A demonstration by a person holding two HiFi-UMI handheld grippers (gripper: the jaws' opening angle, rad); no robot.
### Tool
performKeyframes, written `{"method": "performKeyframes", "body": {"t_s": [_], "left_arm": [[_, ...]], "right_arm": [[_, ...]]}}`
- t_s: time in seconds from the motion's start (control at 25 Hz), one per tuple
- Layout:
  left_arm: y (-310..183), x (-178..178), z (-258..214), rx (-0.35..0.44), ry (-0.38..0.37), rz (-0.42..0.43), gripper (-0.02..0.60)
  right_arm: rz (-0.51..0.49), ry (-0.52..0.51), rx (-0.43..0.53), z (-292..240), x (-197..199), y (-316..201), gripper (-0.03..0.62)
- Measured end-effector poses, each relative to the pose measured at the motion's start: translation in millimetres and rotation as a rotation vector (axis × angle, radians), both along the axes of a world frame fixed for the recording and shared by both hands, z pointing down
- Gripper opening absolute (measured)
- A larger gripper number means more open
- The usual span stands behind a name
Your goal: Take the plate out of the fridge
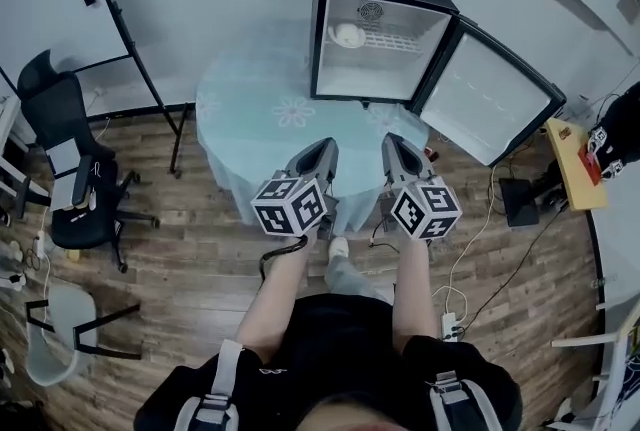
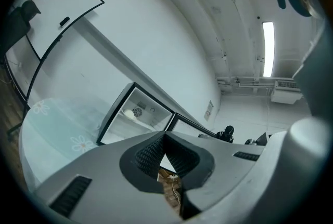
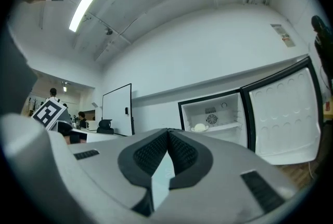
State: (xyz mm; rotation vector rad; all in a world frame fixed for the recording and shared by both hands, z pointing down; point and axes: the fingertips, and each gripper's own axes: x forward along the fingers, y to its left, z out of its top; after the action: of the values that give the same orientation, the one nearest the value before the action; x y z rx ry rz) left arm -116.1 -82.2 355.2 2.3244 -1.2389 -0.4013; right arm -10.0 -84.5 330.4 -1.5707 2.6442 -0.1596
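A small black fridge (image 1: 385,29) stands on the far side of a round table (image 1: 260,109) with its door (image 1: 490,99) swung open to the right. A white plate (image 1: 349,36) rests on the fridge's upper shelf; it also shows as the plate (image 3: 200,127) in the right gripper view and the plate (image 2: 130,112) in the left gripper view. My left gripper (image 1: 326,151) and right gripper (image 1: 397,145) are side by side over the table's near edge, both shut and empty, well short of the fridge.
A black office chair (image 1: 75,169) stands at the left beside a whiteboard frame (image 1: 130,39). Cables (image 1: 470,249) run over the wooden floor at the right. A wooden board (image 1: 572,159) and dark equipment (image 1: 520,199) sit right of the fridge door.
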Motion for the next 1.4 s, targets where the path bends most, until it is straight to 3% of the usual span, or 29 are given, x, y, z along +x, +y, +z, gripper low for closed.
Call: {"method": "performKeyframes", "body": {"t_s": [0.24,0.6,0.84,1.08,1.28,1.4], "left_arm": [[-53,-22,2,-0.023,0.040,-0.078,-0.002],[-152,10,55,-0.144,0.114,-0.075,-0.002],[-214,31,60,-0.141,0.088,-0.091,-0.002],[-263,54,55,-0.133,0.061,-0.100,0.000],[-275,55,59,-0.133,0.001,-0.118,0.000],[-283,49,63,-0.126,-0.053,-0.140,0.000]], "right_arm": [[-0.115,0.043,-0.013,7,-35,-55,0.000],[-0.150,0.034,-0.140,53,-18,-150,0.000],[-0.139,-0.001,-0.184,71,14,-213,0.000],[-0.157,-0.061,-0.152,57,39,-270,0.000],[-0.214,-0.113,-0.138,55,29,-289,0.002],[-0.164,-0.127,-0.158,65,29,-302,0.006]]}}
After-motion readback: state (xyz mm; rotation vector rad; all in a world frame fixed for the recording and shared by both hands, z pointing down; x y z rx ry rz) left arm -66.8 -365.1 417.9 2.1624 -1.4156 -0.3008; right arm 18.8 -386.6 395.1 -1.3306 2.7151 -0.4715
